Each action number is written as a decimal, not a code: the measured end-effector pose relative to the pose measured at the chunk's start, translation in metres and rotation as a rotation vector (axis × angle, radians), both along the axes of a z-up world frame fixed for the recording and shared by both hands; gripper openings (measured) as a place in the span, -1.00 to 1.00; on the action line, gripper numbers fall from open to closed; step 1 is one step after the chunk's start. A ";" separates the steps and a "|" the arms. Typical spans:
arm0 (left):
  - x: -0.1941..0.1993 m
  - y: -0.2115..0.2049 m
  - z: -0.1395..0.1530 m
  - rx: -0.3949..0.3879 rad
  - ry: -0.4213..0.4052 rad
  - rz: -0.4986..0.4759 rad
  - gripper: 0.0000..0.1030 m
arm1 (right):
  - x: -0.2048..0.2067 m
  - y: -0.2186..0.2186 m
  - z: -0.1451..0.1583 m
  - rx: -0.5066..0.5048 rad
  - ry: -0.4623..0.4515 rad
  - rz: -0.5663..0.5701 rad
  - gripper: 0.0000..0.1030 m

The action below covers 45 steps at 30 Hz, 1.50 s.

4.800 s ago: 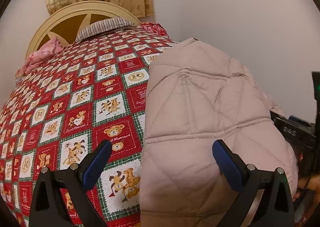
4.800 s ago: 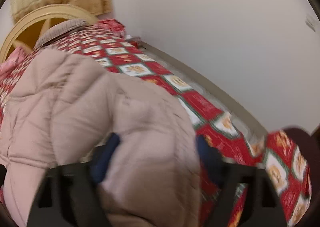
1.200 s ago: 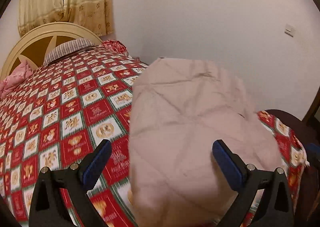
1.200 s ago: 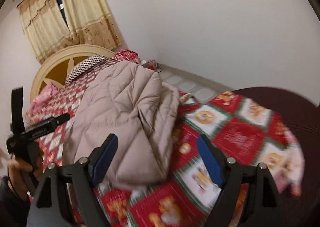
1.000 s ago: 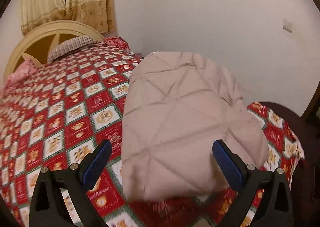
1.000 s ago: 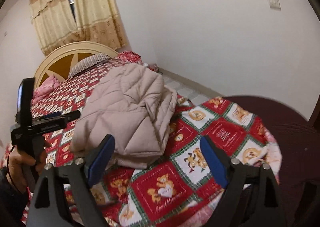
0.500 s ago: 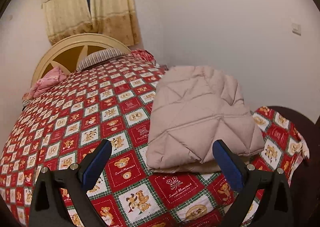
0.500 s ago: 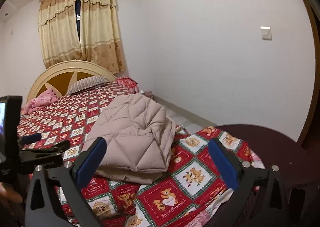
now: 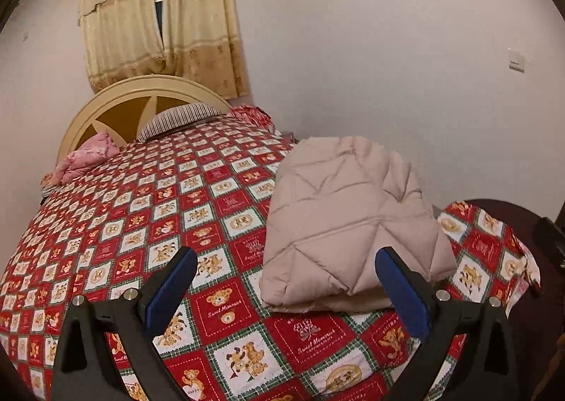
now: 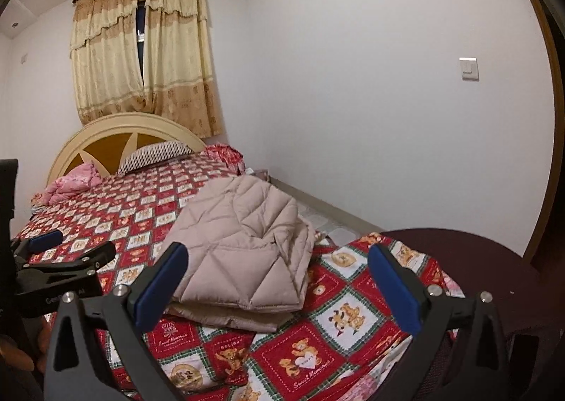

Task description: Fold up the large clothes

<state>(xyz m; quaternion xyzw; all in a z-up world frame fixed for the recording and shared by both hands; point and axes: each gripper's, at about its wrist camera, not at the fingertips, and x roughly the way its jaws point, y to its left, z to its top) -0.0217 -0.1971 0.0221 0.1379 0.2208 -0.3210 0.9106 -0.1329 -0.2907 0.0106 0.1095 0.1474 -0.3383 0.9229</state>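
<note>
Now the beige quilted puffer jacket [image 9: 349, 220] lies folded in a thick flat stack on the bed's red, white and green teddy-bear patchwork quilt [image 9: 169, 203], near the foot corner on the wall side. Both grippers hang above the foot of the bed, apart from the jacket. The left gripper [image 9: 286, 288] has its blue-padded jaws spread wide with nothing between them; the right gripper [image 10: 279, 281] stands just as wide and bare. Farther up the bed, a striped pillow [image 10: 155, 153] and a pink bundle [image 10: 70, 183] rest against the cream arched headboard [image 10: 116, 127], below yellow patterned curtains [image 10: 141, 58].
</note>
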 end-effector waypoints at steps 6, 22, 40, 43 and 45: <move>0.002 0.002 -0.004 0.013 0.001 -0.005 0.97 | 0.008 -0.006 -0.008 0.072 0.027 -0.009 1.00; 0.003 0.006 -0.005 0.010 0.025 -0.002 0.97 | 0.015 0.013 -0.002 0.034 0.038 0.026 1.00; 0.005 0.007 -0.007 0.012 0.029 0.003 0.97 | 0.015 0.015 -0.002 0.050 0.042 0.022 1.00; 0.005 0.007 -0.007 0.011 0.032 0.003 0.97 | 0.015 0.014 -0.002 0.056 0.043 0.021 1.00; 0.005 0.008 -0.007 0.009 0.032 0.006 0.97 | 0.015 0.015 -0.003 0.054 0.043 0.020 1.00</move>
